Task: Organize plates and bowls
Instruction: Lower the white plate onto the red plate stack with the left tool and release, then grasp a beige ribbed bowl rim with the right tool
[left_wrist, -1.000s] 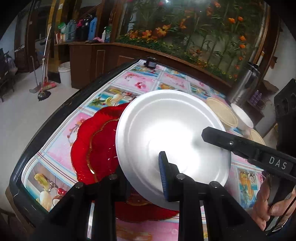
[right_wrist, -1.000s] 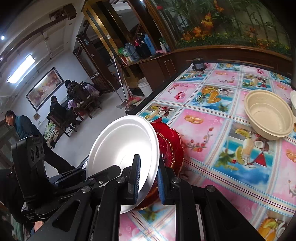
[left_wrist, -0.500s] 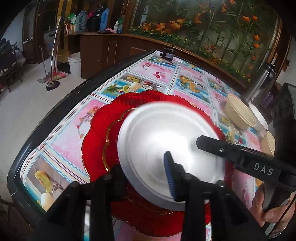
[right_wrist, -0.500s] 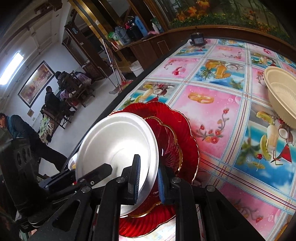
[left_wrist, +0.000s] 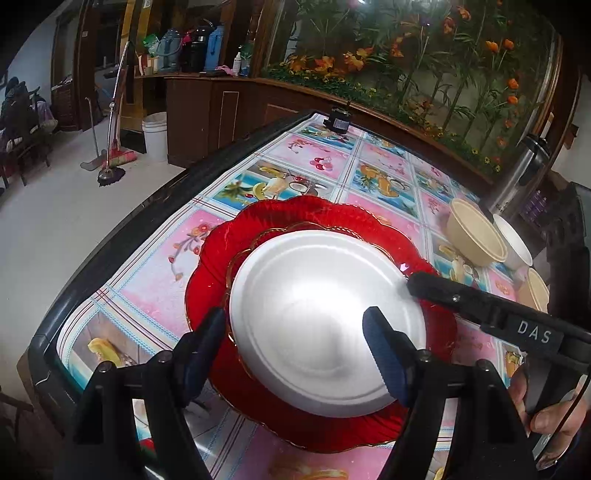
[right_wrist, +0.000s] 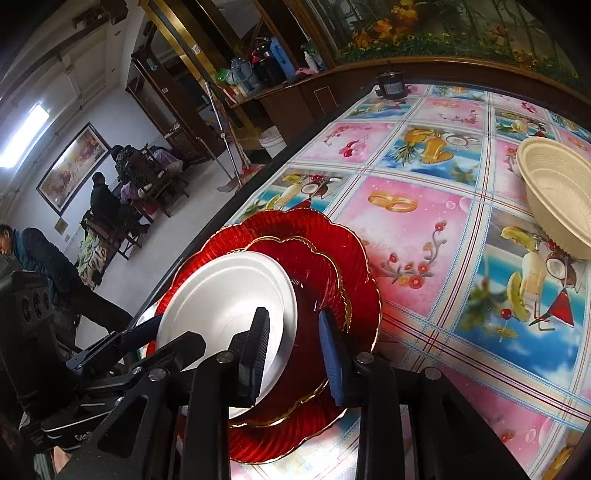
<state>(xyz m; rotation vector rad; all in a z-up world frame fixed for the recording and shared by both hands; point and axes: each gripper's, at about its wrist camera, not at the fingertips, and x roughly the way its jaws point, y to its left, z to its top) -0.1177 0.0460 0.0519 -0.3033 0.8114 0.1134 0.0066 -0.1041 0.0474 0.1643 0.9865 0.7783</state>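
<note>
A white foam plate (left_wrist: 317, 317) lies on a small red plate with a gold rim, itself on a large red scalloped plate (left_wrist: 332, 218), near the table's left edge. My left gripper (left_wrist: 295, 343) is open, its fingers spread on either side of the white plate's near rim. My right gripper (right_wrist: 293, 350) is open over the right rim of the white plate (right_wrist: 225, 299), its fingers apart and off it. The stack also shows in the right wrist view (right_wrist: 354, 266). The right gripper's finger (left_wrist: 461, 299) reaches in from the right in the left wrist view.
A beige bowl (left_wrist: 476, 236) and a white bowl (left_wrist: 513, 243) stand further right on the fruit-print tablecloth (left_wrist: 317, 158); the beige bowl shows in the right wrist view (right_wrist: 557, 206). A small dark jar (left_wrist: 340, 122) sits at the far edge. A steel flask (left_wrist: 524, 166) stands at the back right.
The white plate came down flat onto the red plates. My right gripper opened and let go of its rim. My left gripper's fingers spread wider.
</note>
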